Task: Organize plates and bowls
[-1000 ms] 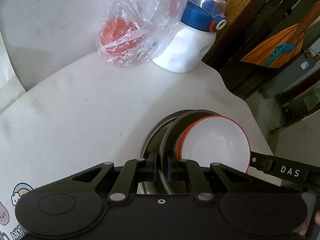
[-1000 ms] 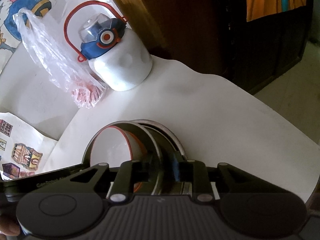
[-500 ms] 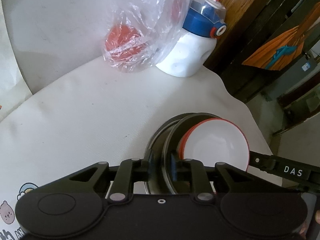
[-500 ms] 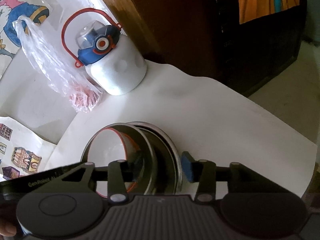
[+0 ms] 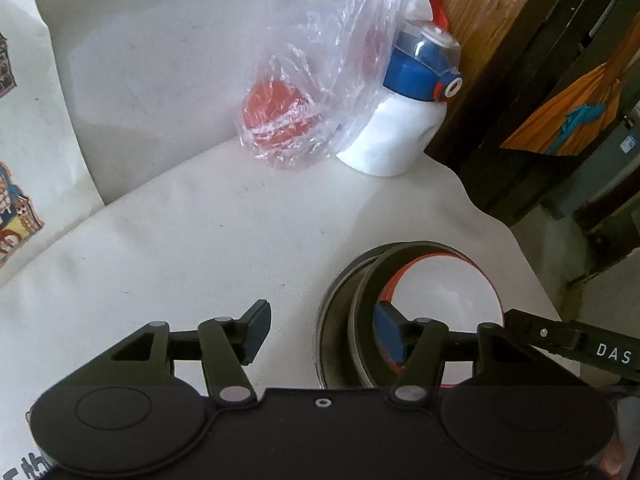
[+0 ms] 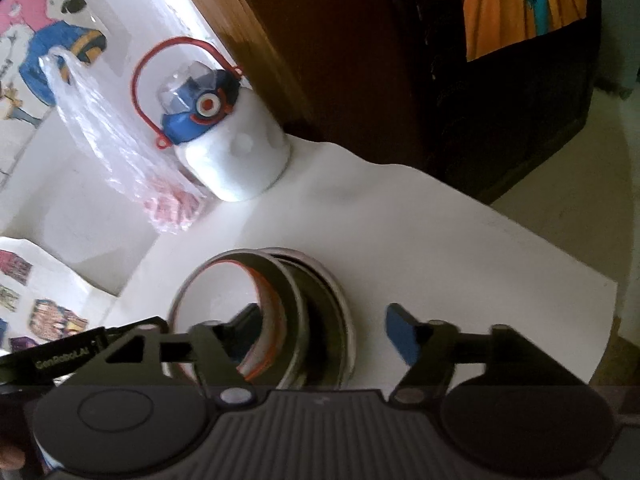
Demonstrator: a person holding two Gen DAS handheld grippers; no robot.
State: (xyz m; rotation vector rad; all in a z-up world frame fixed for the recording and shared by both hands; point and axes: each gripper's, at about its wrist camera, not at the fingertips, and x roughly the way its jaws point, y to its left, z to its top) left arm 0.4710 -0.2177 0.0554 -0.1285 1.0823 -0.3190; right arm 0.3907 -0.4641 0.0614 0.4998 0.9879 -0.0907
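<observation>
A stack of dishes sits on the white table: a steel plate [image 5: 336, 300] underneath, a steel bowl [image 5: 366, 292] in it, and a white bowl with a red rim [image 5: 444, 292] nested inside. The same stack shows in the right wrist view, with the steel plate [image 6: 340, 312], steel bowl [image 6: 294, 292] and white bowl [image 6: 224, 300]. My left gripper [image 5: 320, 330] is open, its jaws straddling the stack's left rim. My right gripper [image 6: 324, 334] is open, its jaws straddling the stack's right rim.
A white bottle with a blue lid [image 5: 400, 128] and a clear plastic bag holding something red [image 5: 288, 120] stand at the back by a wooden post [image 5: 492, 40]. The table edge [image 6: 600, 320] drops off close to the right of the stack.
Both grippers were shut on the stack's rims a second ago; the right opened first, then the left. The stack now rests on the table, released.
</observation>
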